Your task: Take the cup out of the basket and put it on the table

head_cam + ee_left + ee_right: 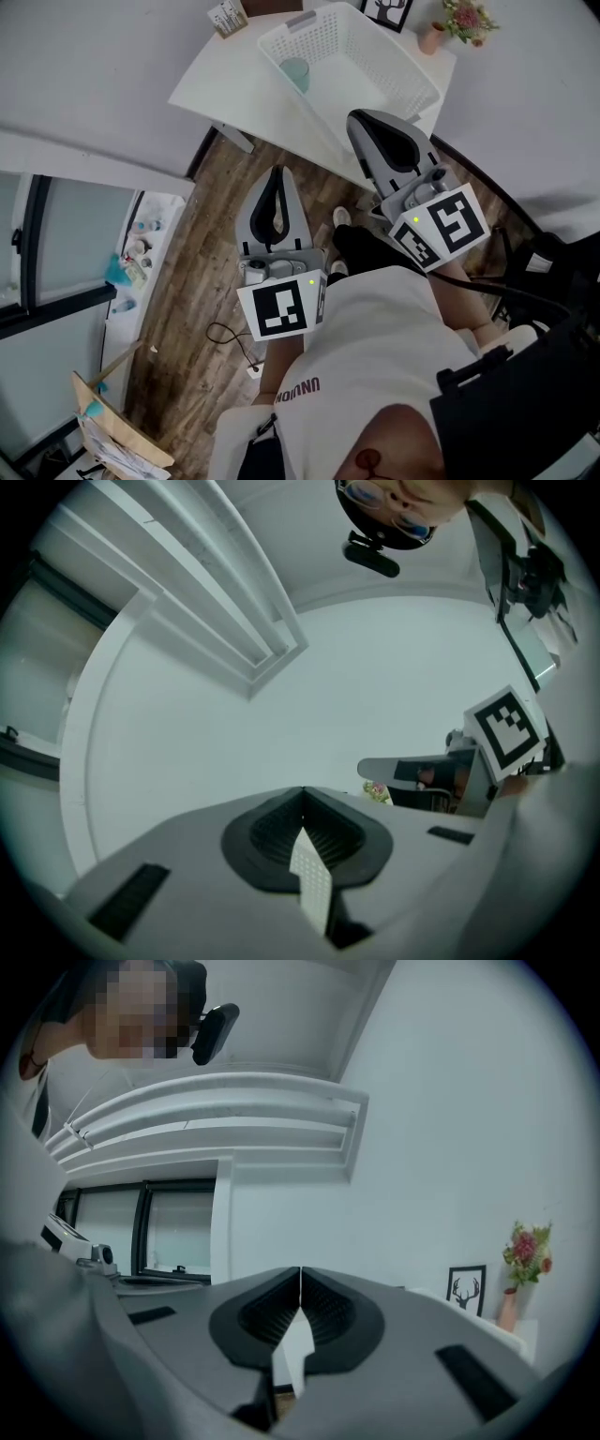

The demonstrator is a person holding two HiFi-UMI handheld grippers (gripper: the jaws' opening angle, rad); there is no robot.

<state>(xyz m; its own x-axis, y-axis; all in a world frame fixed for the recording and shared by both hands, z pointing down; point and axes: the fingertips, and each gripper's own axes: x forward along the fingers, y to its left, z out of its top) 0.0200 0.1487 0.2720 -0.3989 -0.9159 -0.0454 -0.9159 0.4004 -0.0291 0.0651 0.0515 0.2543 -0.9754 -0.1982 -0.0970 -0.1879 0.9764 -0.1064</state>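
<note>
Your left hand-held gripper (276, 172) and right hand-held gripper (356, 119) are both pinched together, empty; the cup (295, 73) sits in the basket (398, 66) just ahead.

White basket (323, 36) on white table (223, 82)

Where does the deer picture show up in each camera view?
Head view: the deer picture sits at the top edge, right of centre.
Left gripper view: not in it.
Right gripper view: the deer picture is at lower right.
Shared landmark: the flower vase just to its right.
</note>
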